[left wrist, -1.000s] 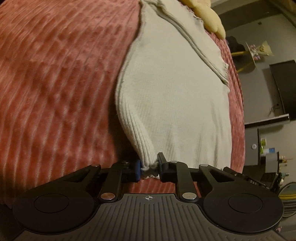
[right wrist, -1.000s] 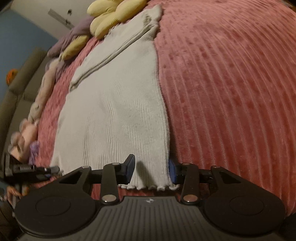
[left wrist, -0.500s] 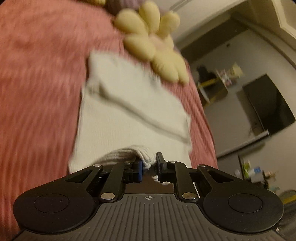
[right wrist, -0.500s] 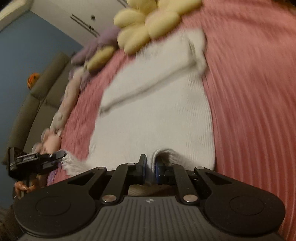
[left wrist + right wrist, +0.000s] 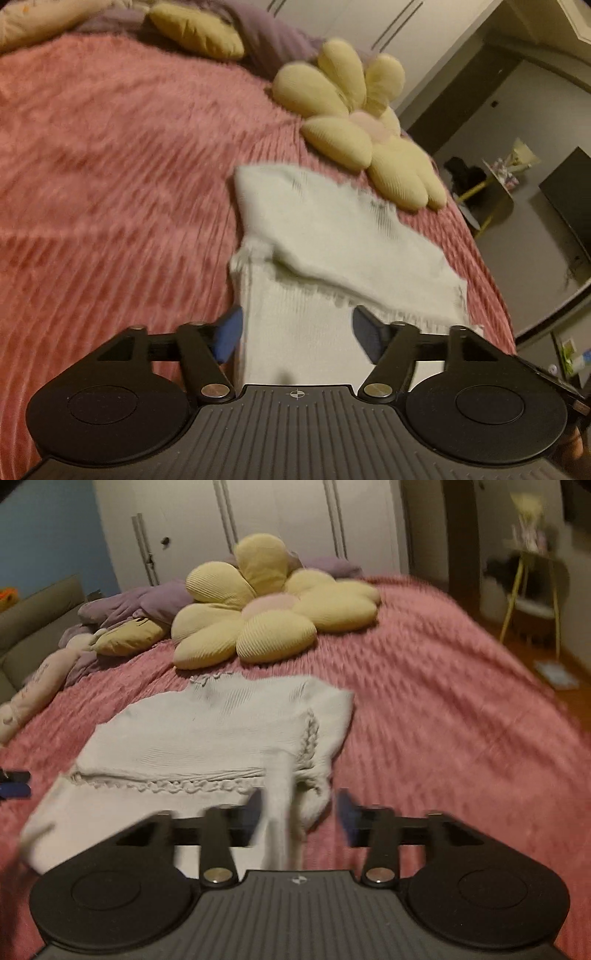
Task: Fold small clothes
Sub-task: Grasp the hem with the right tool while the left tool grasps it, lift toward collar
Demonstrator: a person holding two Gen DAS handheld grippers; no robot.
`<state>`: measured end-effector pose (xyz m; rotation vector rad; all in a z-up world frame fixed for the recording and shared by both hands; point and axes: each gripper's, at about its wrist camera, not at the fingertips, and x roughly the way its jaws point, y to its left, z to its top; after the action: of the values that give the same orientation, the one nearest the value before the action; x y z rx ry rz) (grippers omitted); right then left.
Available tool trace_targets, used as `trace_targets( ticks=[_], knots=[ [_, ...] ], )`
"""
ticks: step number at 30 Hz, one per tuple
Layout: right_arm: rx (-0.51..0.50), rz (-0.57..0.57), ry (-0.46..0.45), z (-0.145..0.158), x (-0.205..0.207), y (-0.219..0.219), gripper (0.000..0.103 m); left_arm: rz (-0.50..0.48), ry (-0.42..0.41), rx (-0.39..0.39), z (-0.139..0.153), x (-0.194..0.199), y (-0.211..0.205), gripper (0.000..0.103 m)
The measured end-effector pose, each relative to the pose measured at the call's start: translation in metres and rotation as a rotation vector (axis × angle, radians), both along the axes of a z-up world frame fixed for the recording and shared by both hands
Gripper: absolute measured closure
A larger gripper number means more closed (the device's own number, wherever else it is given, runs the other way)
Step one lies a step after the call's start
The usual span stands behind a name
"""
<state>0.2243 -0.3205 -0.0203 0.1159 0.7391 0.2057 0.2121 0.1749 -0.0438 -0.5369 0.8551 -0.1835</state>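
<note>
Nearest the left wrist camera, the left gripper (image 5: 295,328) has its jaws spread wide; they have just been opening. Its blue pads (image 5: 229,330) stand on either side of a strip of the white knit garment (image 5: 332,236) without pressing on it. In the right wrist view the right gripper (image 5: 297,808) is likewise spread, its jaws having just been opening, and a blurred fold of the same garment (image 5: 221,723) hangs loose between the fingers, touching neither pad as far as the blur allows.

The garment lies on the pink ribbed bedspread (image 5: 110,184), folded over itself: a frilled hem edge runs crosswise across the lower layer in the right wrist view, just beyond the fingers. Folded like this it is about as wide as it is deep, and its long axis now lies roughly across the view rather than away from the grippers. Its ribbing runs away from the cameras, toward the yellow flower cushion (image 5: 273,602).

That cushion sits just beyond the garment's far edge, near but apart from it. Behind the cushion lie purple bedding (image 5: 147,602) and a smaller yellow pillow (image 5: 199,33), then white wardrobe doors (image 5: 277,517).
</note>
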Motion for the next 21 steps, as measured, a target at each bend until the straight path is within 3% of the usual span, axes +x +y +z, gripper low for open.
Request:
trace_targets(
  ticks=[4, 8, 10, 11, 12, 14, 15, 17, 21],
  knots=[
    [-0.093, 0.099, 0.031, -0.013, 0.006, 0.011, 0.042, -0.004, 0.065, -0.01, -0.02, 0.006, -0.001, 0.029],
    [-0.17, 0.105, 0.042, -0.024, 0.023, 0.029, 0.042, -0.013, 0.078, 0.006, -0.028, 0.021, -0.007, 0.029],
    [-0.155, 0.093, 0.075, -0.03, 0.032, 0.032, 0.046, -0.037, 0.089, 0.028, -0.028, 0.027, -0.014, 0.033],
    [-0.146, 0.089, 0.096, -0.033, 0.036, 0.032, 0.054, -0.054, 0.087, 0.052, -0.027, 0.029, -0.018, 0.042],
    [-0.14, 0.085, 0.108, -0.036, 0.038, 0.032, 0.063, -0.059, 0.086, 0.08, -0.026, 0.03, -0.021, 0.061],
    [-0.14, 0.086, 0.097, -0.037, 0.036, 0.034, 0.071, -0.048, 0.089, 0.145, -0.023, 0.031, -0.025, 0.086],
    [-0.15, 0.085, 0.082, -0.036, 0.034, 0.035, 0.083, -0.04, 0.088, 0.161, -0.022, 0.031, -0.025, 0.087],
    [-0.163, 0.093, 0.052, -0.032, 0.028, 0.038, 0.094, -0.034, 0.065, 0.159, -0.018, 0.027, -0.025, 0.088],
    [-0.176, 0.1, -0.001, -0.025, 0.019, 0.04, 0.095, -0.046, -0.011, 0.186, -0.001, 0.017, -0.031, 0.089]
  ],
)
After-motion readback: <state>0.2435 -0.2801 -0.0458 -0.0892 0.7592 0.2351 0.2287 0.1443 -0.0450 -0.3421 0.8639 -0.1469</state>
